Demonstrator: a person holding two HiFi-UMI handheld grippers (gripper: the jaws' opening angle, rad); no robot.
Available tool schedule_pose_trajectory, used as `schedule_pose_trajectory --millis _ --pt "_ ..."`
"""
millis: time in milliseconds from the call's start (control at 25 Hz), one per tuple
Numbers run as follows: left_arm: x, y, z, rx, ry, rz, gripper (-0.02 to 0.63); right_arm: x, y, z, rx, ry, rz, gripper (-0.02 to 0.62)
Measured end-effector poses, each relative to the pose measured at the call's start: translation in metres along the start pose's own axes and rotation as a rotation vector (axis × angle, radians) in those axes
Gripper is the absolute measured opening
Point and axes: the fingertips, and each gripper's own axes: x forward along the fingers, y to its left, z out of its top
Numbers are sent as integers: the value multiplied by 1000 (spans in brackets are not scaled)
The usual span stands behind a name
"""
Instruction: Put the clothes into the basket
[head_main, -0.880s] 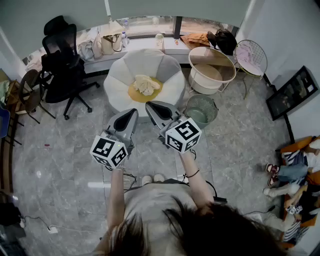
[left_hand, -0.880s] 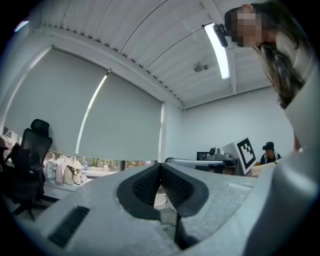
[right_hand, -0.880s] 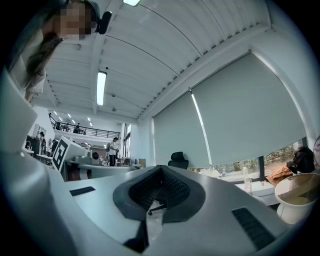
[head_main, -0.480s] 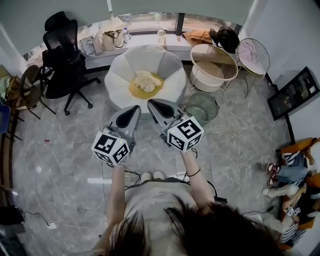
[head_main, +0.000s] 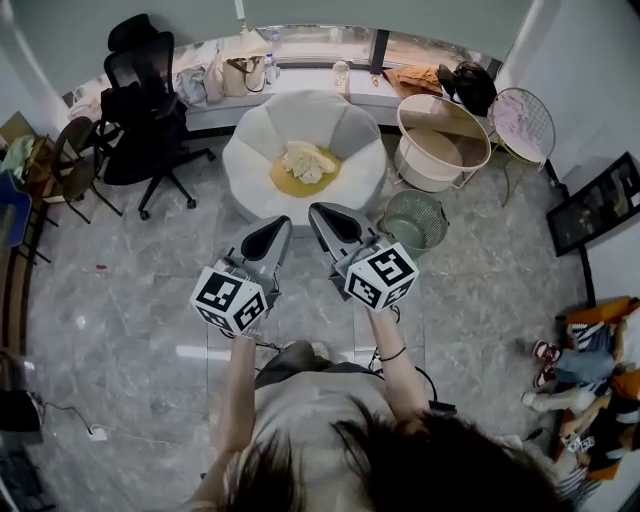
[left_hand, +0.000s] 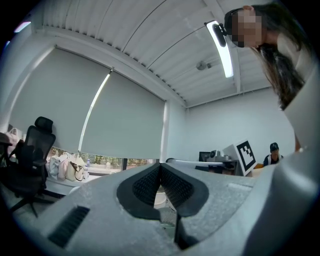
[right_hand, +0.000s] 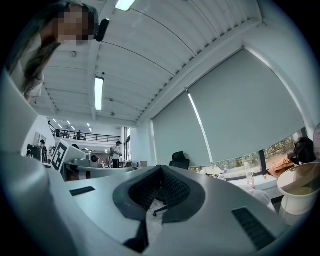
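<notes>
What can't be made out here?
- Head view: clothes on the white chair, too small to count pieces.
- Left gripper view: clothes hidden behind the left gripper's own body.
- Right gripper view: white basket cut off by the right edge.

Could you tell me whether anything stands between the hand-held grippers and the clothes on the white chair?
Nothing visible does. The left hand-held gripper and right hand-held gripper point at the clothes, which lie uncovered on the white chair; only floor lies between.
</notes>
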Motion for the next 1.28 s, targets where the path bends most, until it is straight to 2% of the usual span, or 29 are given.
schedule_pose_trajectory --millis 320,560,760,1080,1280 --pt "-8 22 -15 -28 29 66 11 14 -3 -15 41 21 36 10" --pt "6 48 -22 -33 40 65 11 36 -26 -20 55 17 15 9" --pt "41 79 -29 -49 43 25 11 58 -58 -28 50 36 -20 10" --pt "115 124 -18 -39 29 -90 11 101 -121 -18 18 26 -101 10" --pt "139 153 -20 -67 28 -111 11 128 -148 -19 22 40 -128 10"
